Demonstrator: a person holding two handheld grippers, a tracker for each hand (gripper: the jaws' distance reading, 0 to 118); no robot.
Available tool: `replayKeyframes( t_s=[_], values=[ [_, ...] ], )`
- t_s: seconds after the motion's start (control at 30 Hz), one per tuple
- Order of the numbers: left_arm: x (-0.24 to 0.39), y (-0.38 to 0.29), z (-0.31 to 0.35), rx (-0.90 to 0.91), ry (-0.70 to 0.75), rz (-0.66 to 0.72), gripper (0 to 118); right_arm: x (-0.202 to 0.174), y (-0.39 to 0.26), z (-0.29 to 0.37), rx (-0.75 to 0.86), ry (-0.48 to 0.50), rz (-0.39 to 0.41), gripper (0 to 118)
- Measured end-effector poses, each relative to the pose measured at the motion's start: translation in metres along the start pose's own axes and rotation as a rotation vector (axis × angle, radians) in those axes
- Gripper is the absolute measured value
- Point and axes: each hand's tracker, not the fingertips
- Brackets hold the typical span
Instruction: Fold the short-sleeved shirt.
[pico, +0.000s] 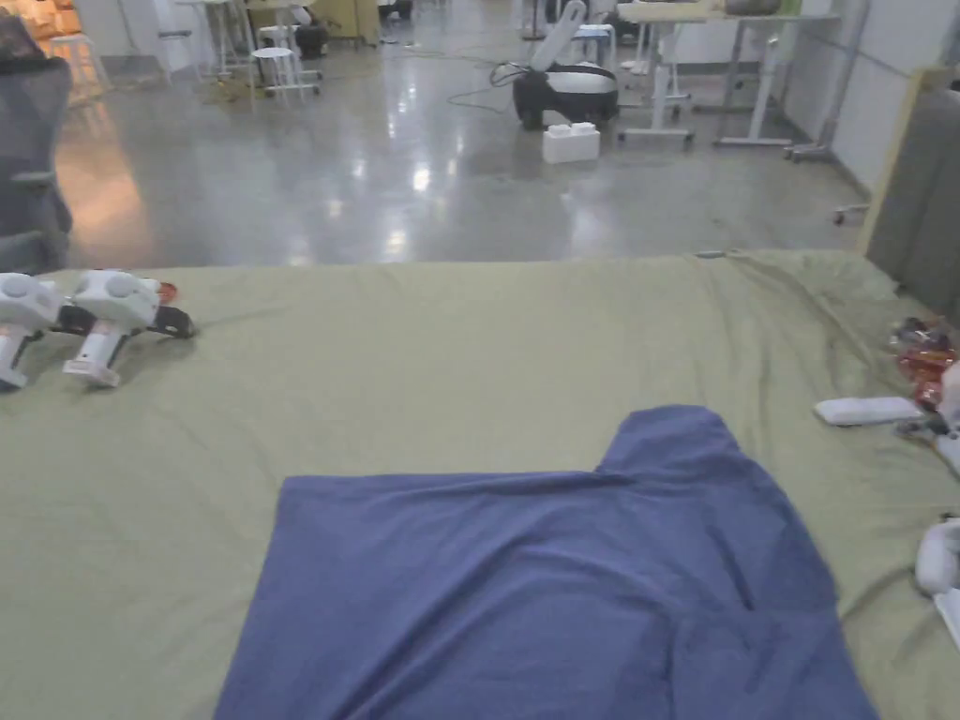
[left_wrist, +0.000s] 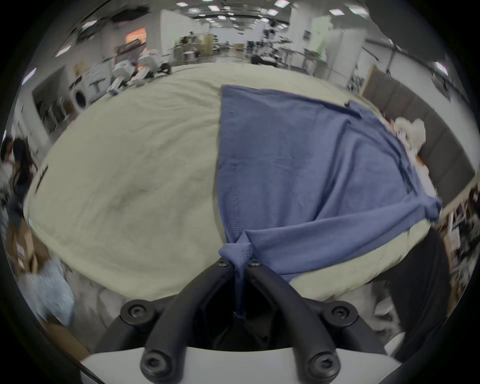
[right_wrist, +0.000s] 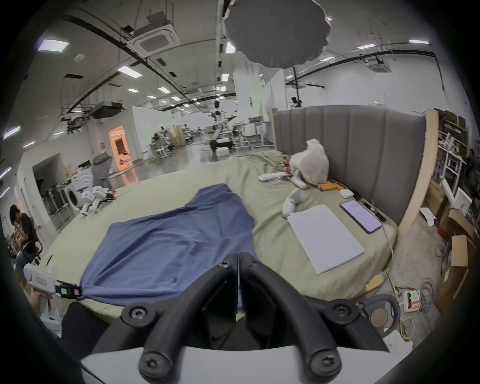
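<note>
Pinched blue shirt (left_wrist: 298, 166) cloth sits in both your jaws: left gripper (left_wrist: 239, 262) on a bunched corner, right gripper (right_wrist: 238, 259) closed on the near edge. It lies spread on the bed (pico: 422, 375), sleeve at one o'clock. Next, carry both corners toward twelve.

1 blue short-sleeved shirt (pico: 553, 581), centre-bottom of head view. 1 green sheet (pico: 422, 375) under it. 2 grippers in use: left gripper (left_wrist: 239, 262) at bottom centre of its own view, right gripper (right_wrist: 238, 262) at bottom centre of its own view. 2 spare white grippers (pico: 70, 319) at left edge of head view. In right gripper view, right of centre: 1 white pad (right_wrist: 326, 240), 1 phone (right_wrist: 361, 216), 1 white bag (right_wrist: 310, 162). 1 person (right_wrist: 24, 231) at left edge.
</note>
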Motion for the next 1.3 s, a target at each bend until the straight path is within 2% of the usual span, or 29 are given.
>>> replayKeyframes(
  t_s=[0.03, 0.07, 0.1, 0.13, 0.17, 0.23, 0.37, 0.43, 0.47, 0.53, 0.6, 0.67, 0.77, 0.8, 0.97, 1.17, 1.3],
  values=[
    [0.003, 0.001, -0.003, -0.011, 0.012, -0.032, 2, 0.007, -0.003, -0.006, -0.026, -0.016, -0.011, 14],
    [0.005, 0.002, -0.006, -0.023, 0.017, -0.05, 2, 0.014, -0.006, -0.013, -0.076, -0.039, -0.008, 20],
    [0.007, 0.003, -0.006, -0.026, 0.023, -0.056, 2, 0.022, -0.011, -0.021, -0.105, -0.045, -0.017, 36],
    [0.009, 0.004, -0.007, -0.035, 0.029, -0.062, 2, 0.03, -0.017, -0.03, -0.147, -0.035, -0.02, 59],
    [0.012, 0.004, -0.008, -0.039, 0.038, -0.082, 2, 0.036, -0.023, -0.037, -0.181, -0.025, -0.025, 69],
    [0.015, 0.004, -0.007, -0.04, 0.049, -0.11, 2, 0.042, -0.034, -0.055, -0.255, -0.011, -0.034, 68],
    [0.021, 0.003, -0.002, -0.037, 0.056, -0.099, 3, 0.046, -0.045, -0.09, -0.306, -0.018, 0.007, 68],
    [0.021, 0.001, -0.001, -0.03, 0.051, -0.071, 3, 0.048, -0.047, -0.103, -0.319, 0.031, 0.016, 68],
    [0.021, 0.001, 0.0, -0.027, 0.048, -0.059, 3, 0.048, -0.048, -0.109, -0.327, 0.062, 0.016, 66],
    [0.024, 0.0, 0.004, -0.023, 0.051, -0.049, 3, 0.048, -0.048, -0.118, -0.349, 0.113, -0.01, 54],
    [0.027, 0.0, 0.005, -0.022, 0.058, -0.054, 3, 0.046, -0.048, -0.124, -0.355, 0.125, -0.007, 46],
    [0.028, 0.001, 0.006, -0.023, 0.065, -0.061, 3, 0.044, -0.05, -0.135, -0.379, 0.111, 0.023, 42],
    [0.024, 0.002, 0.002, -0.024, 0.069, -0.068, 3, 0.047, -0.053, -0.145, -0.412, 0.131, 0.025, 11],
    [0.022, 0.001, 0.001, -0.023, 0.068, -0.067, 3, 0.047, -0.054, -0.145, -0.414, 0.135, 0.026, 7],
    [0.016, -0.005, 0.006, 0.016, 0.053, -0.062, 1, 0.045, -0.052, -0.134, -0.377, 0.147, 0.038, 5],
    [0.004, -0.013, 0.038, 0.245, 0.034, -0.019, 0, 0.037, -0.027, -0.111, -0.234, 0.158, 0.012, 5],
    [-0.003, 0.029, 0.05, 0.301, 0.004, 0.031, 0, 0.019, 0.013, -0.131, -0.178, 0.163, 0.026, 5]
  ],
)
